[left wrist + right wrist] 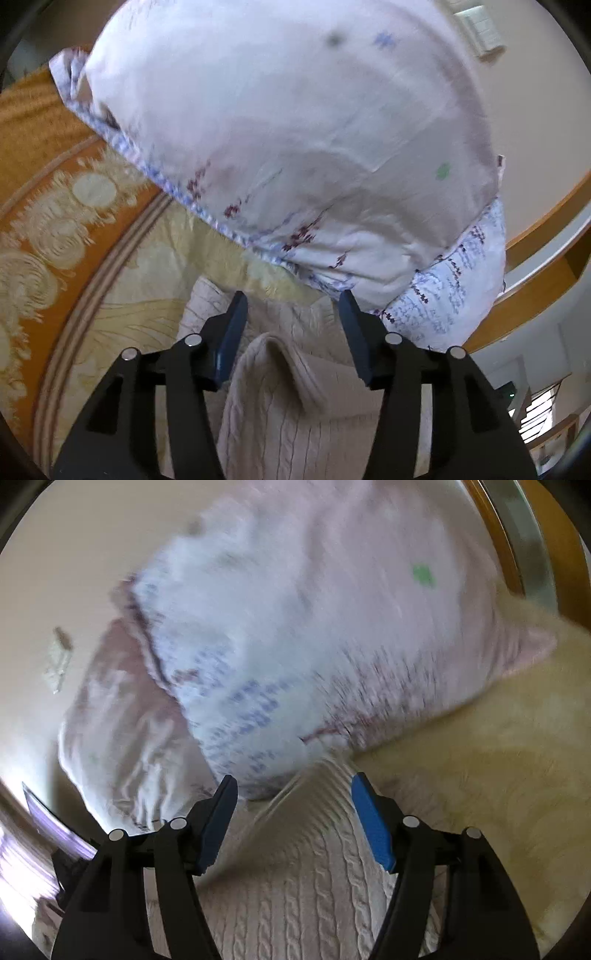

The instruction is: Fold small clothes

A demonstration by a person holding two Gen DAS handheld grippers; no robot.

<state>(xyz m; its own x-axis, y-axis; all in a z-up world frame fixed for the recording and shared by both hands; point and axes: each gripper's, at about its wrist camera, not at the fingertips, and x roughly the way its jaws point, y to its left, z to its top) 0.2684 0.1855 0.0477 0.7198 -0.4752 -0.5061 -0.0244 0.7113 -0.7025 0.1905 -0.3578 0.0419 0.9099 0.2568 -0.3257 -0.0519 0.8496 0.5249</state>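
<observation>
**Both grippers spread above the knit garment**

My left gripper [291, 306] stood with its jaws wide apart and nothing between them. Directly under it lay the cable-knit garment [291, 417], pale pinkish-beige and rumpled, with a raised fold running up between my fingers. My right gripper [293, 790] was spread just as wide and held nothing either; the same knit [291, 893] lay beneath it, one ridge of it lifting toward the gap between the fingertips. The garment rested on a cream and orange patterned bedspread [55, 206]. Just beyond my fingertips sat a large white pillow [280, 147] with small floral print, touching the far edge of the knit. The right wrist view was blurred, so finer detail there I could not make out. Behind the pillow ran a wooden frame [546, 221] and a plain wall
</observation>
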